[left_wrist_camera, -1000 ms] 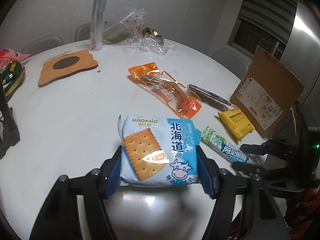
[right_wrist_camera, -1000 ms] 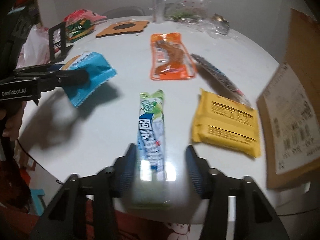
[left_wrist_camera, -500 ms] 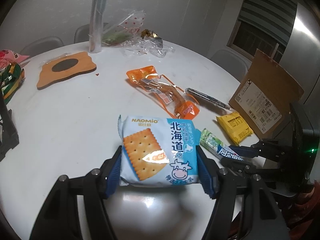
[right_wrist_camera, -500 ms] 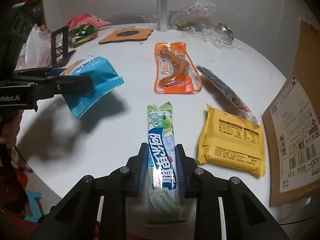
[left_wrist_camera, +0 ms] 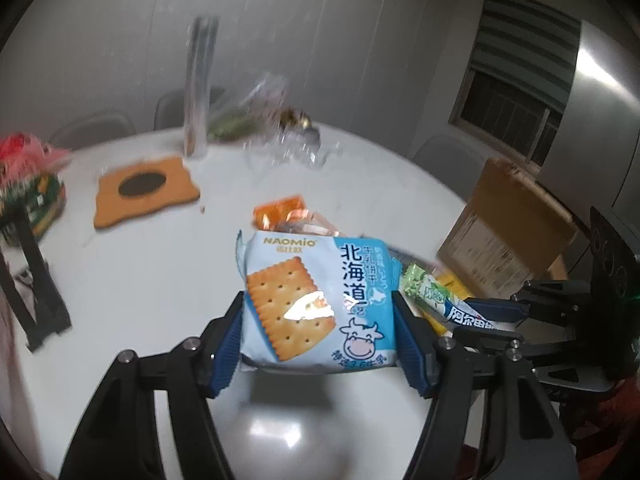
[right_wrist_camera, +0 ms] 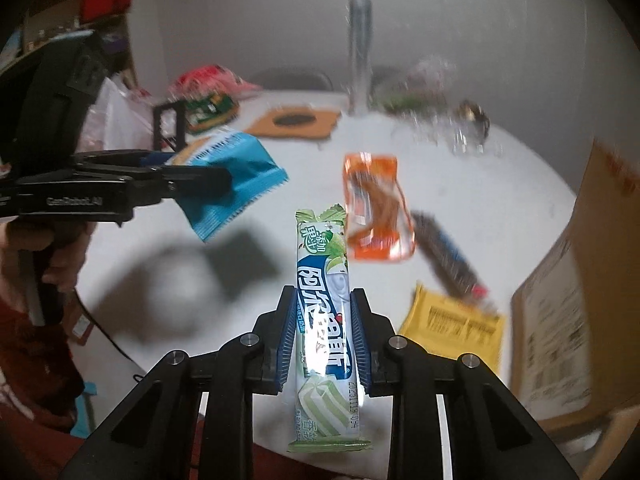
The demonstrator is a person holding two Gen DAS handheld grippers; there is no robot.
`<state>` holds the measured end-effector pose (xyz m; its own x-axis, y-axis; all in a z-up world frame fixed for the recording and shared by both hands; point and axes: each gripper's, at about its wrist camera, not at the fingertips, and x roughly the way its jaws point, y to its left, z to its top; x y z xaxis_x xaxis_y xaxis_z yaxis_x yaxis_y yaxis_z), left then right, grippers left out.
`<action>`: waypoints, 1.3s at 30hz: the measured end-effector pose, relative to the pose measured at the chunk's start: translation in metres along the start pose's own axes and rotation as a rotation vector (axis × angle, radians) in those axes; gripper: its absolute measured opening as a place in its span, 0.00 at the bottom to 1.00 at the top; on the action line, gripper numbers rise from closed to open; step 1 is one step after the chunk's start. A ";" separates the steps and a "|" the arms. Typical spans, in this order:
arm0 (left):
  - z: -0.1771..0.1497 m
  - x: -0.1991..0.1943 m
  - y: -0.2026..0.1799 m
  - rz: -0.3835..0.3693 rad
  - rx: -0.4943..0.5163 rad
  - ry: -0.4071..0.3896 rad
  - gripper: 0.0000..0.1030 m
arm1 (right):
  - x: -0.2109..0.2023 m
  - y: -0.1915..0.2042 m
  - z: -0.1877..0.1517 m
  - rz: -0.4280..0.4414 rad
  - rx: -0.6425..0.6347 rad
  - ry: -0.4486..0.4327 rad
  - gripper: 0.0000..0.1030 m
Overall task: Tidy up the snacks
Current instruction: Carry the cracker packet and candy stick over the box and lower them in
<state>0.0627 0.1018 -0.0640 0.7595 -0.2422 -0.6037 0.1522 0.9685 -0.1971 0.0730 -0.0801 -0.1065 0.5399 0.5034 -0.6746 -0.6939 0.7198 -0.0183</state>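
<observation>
Held, 2: left gripper [left_wrist_camera: 320, 316] clamps one blue cracker packet [left_wrist_camera: 316, 300]; right gripper [right_wrist_camera: 323, 334] clamps one green candy stick [right_wrist_camera: 325, 300]. Both now raised above the white table [left_wrist_camera: 160, 272]; half a second ago the stick lay on it.
On table, nearer: one yellow packet [right_wrist_camera: 452, 330], one dark bar [right_wrist_camera: 444, 258], one orange pouch [right_wrist_camera: 376, 208].
Right edge: one cardboard box [right_wrist_camera: 580, 280].
Farther: one cork mat [left_wrist_camera: 144, 190].

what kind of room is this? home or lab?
Likely a home dining area: a round white table with chairs around it, a louvred window, and an opened cardboard box beside scattered snacks.
</observation>
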 end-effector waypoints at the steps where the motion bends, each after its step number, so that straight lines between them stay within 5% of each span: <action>1: 0.006 -0.006 -0.005 0.009 0.016 -0.017 0.62 | -0.010 0.000 0.006 0.001 -0.014 -0.021 0.21; 10: 0.064 -0.043 -0.066 -0.051 0.132 -0.128 0.62 | -0.086 -0.023 0.033 -0.044 -0.045 -0.179 0.21; 19: 0.108 -0.027 -0.160 -0.143 0.269 -0.142 0.62 | -0.147 -0.080 0.021 -0.127 0.034 -0.292 0.21; 29: 0.130 0.029 -0.266 -0.264 0.392 -0.057 0.62 | -0.155 -0.153 -0.009 -0.209 0.156 -0.276 0.21; 39: 0.126 0.097 -0.309 -0.289 0.443 0.090 0.62 | -0.123 -0.196 -0.022 -0.204 0.212 -0.201 0.21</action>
<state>0.1691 -0.2140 0.0359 0.5931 -0.4876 -0.6407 0.6141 0.7886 -0.0317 0.1316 -0.2939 -0.0362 0.7549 0.4074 -0.5140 -0.4589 0.8880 0.0300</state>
